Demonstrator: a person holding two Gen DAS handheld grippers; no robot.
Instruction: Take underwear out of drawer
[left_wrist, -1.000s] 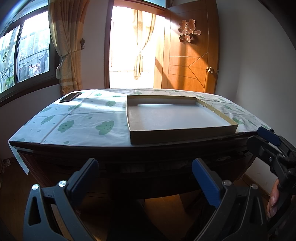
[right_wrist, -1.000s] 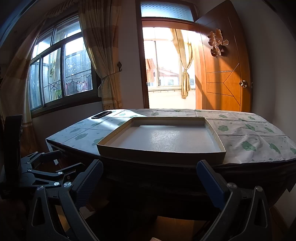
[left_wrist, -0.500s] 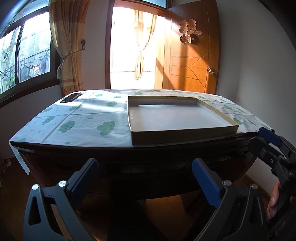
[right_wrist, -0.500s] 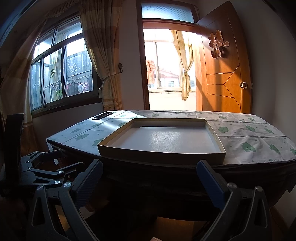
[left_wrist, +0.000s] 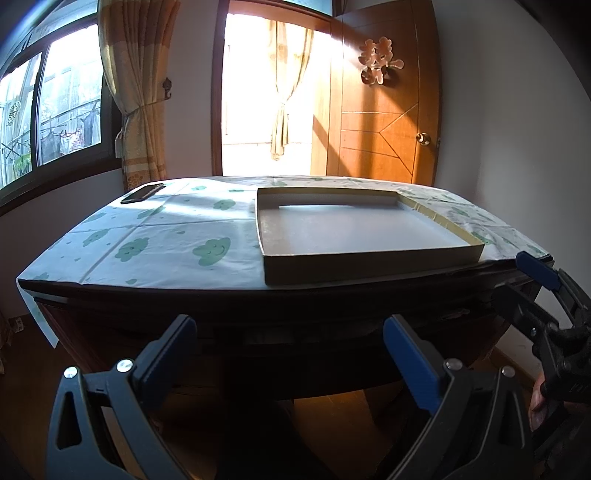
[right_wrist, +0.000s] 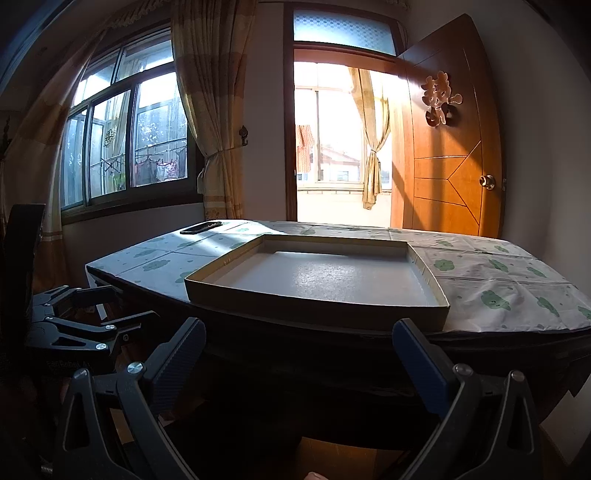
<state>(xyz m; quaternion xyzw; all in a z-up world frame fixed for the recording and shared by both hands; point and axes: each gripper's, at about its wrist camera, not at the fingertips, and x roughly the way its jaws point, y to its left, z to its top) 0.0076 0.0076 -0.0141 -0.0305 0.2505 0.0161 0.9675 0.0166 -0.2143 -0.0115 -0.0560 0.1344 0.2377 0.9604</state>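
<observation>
A: Which step now?

B: The very start. Nothing taken out yet, nothing picked up.

A: And the left hand-held gripper (left_wrist: 288, 328)?

B: Spread wide, with nothing between the fingers. Held low, in front of the tabletop (left_wrist: 166, 236) edge and a bit under it.

A: Same for the right hand-held gripper (right_wrist: 299, 332)?

B: Same. Wide apart and bare, low down, just beside the left one (seen at the right edge of the left view).

A: Any underwear to see?

B: None in either view. Not on the cloth with green clouds (right_wrist: 509, 284), and not in the flat box (right_wrist: 317, 314), which looks bare inside. Most likely inside the drawer, then, but only a guess.

A: Where to find the drawer?

B: Probably in the dark wood front (left_wrist: 332, 306) under the tabletop. Too dark there to pick out a handle, or to tell shut from a little bit open.

A: What next, then?

B: Go lower and closer to that dark front. Find the handle or the edge, close one hand-held gripper on it, and pull straight back. Then reach in with the other for the soft cloth.

A: Anything to mind?

B: Only the dark flat thing (left_wrist: 142, 193) at the far corner, well apart from all this. Best left alone.
</observation>
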